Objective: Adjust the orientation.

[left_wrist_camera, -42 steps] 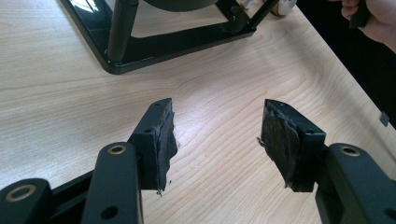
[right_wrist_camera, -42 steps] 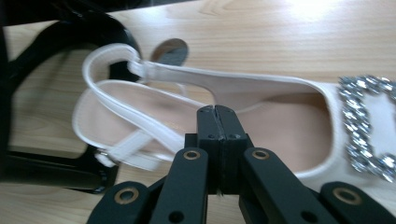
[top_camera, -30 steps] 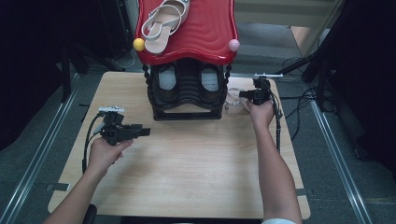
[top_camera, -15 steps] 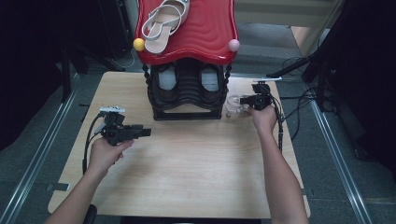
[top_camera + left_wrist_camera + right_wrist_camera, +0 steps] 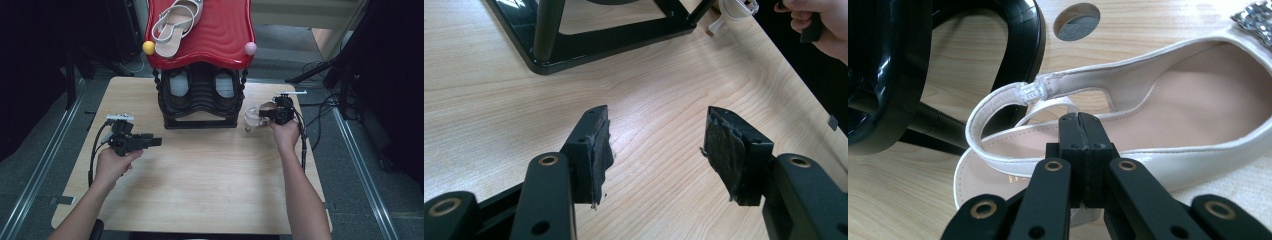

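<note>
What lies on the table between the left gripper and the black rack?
Nothing: in the left gripper view, bare wooden table stretches from the open left gripper to the black rack.

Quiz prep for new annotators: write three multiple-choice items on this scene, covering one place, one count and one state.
1. Where does the white sandal at the right gripper lie?
A on the table beside the black rack
B inside the rack
C on the floor

2. How many balls sit on the red top's front edge?
A one
B two
C four

3. The left gripper's fingers are:
A shut on a strap
B shut on nothing
C open, nothing between

Key:
1 A, it rests on wood by the rack's foot.
2 B, a yellow ball and a pink ball.
3 C, bare table shows in the gap.
</note>
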Tool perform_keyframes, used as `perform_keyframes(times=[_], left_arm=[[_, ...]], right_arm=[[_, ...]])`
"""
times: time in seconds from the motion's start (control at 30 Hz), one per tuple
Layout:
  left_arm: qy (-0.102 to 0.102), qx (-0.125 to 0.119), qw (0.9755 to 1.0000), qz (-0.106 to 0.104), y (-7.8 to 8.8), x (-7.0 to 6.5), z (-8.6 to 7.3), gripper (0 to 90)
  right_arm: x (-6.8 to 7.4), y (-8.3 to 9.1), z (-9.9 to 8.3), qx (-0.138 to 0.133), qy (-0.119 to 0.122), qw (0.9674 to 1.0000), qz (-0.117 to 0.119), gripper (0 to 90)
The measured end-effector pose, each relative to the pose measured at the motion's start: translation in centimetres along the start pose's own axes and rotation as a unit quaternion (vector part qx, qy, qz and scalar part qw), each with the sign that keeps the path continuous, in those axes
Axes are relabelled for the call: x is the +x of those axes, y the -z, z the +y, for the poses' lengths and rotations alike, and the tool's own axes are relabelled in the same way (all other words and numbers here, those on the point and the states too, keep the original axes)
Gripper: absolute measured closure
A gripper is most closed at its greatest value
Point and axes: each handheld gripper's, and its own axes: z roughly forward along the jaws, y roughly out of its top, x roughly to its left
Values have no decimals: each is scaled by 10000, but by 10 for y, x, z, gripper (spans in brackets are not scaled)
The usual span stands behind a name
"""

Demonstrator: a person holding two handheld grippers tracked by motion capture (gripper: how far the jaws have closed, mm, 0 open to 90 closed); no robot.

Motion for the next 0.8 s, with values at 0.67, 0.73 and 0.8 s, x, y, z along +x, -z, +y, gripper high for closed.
perform_keyframes(times=[0.67, 0.73, 0.8], left_arm=[[11, 11, 10000, 10, -1, -1, 0, 438], [23, 20, 10000, 1, -1, 0, 0, 438], [21, 20, 10000, 3, -1, 0, 0, 438]], right_arm=[[-16, 26, -21, -21, -38, 10000, -25, 900], [-18, 28, -23, -26, -15, 10000, -62, 900], [-20, 31, -24, -30, -18, 10000, -73, 900]])
